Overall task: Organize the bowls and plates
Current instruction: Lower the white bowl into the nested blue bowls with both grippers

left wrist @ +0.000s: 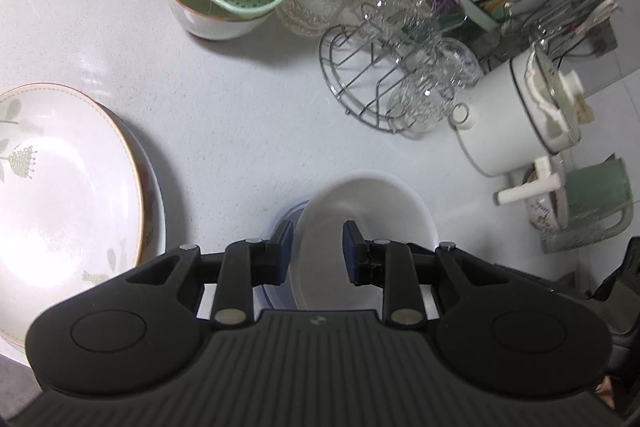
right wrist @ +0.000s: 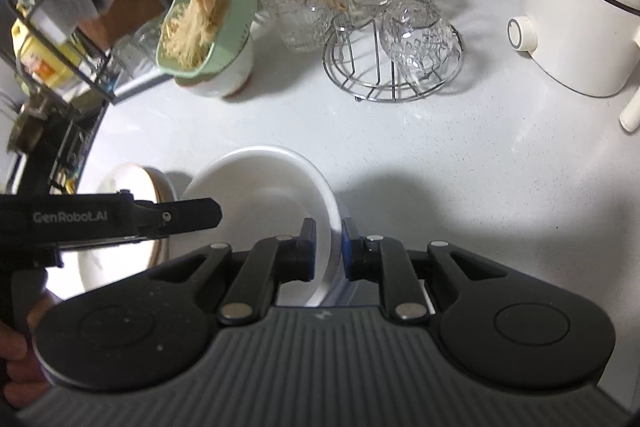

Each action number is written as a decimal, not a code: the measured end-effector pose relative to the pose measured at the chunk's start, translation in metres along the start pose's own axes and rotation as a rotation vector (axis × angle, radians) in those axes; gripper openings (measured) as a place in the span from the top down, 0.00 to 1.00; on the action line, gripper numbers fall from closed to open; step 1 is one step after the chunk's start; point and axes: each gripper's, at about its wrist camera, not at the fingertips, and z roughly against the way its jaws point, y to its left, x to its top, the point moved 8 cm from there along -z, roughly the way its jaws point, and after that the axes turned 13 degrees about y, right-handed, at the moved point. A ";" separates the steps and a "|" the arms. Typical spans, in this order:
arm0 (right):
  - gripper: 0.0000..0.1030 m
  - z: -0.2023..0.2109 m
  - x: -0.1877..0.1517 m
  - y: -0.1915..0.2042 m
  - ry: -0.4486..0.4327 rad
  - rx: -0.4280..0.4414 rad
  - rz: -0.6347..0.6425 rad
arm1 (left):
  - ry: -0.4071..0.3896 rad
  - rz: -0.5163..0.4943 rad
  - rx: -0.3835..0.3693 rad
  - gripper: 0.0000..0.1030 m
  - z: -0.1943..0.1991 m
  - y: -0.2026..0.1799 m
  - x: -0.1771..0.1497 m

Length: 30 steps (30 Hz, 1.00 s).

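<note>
White bowl, near edge hidden, pinched by right gripper.

Ahead of the left gripper, whose matt black plastic body is ribbed, we see a smooth, glossy white bowl. To its left we see a glazed ceramic plate that shines under glare. Farther ahead we find a bright wire metal rack with ridged clear glass cups, a pale green plastic strainer, and the faintly speckled, satin white countertop.
</note>
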 end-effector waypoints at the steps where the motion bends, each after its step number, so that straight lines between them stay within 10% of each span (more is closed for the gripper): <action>1: 0.84 -0.001 -0.001 0.000 0.005 0.003 0.002 | 0.000 -0.002 0.010 0.71 -0.001 0.000 -0.001; 7: 0.75 0.006 0.003 -0.008 -0.018 0.004 -0.020 | -0.014 0.029 0.039 0.49 0.001 0.009 -0.002; 10: 0.61 0.006 0.006 -0.015 -0.026 0.002 -0.037 | -0.028 0.029 0.054 0.49 0.004 0.012 -0.003; 30: 0.61 -0.029 -0.018 -0.024 0.110 0.112 -0.069 | 0.041 0.088 0.078 0.56 -0.032 0.024 -0.043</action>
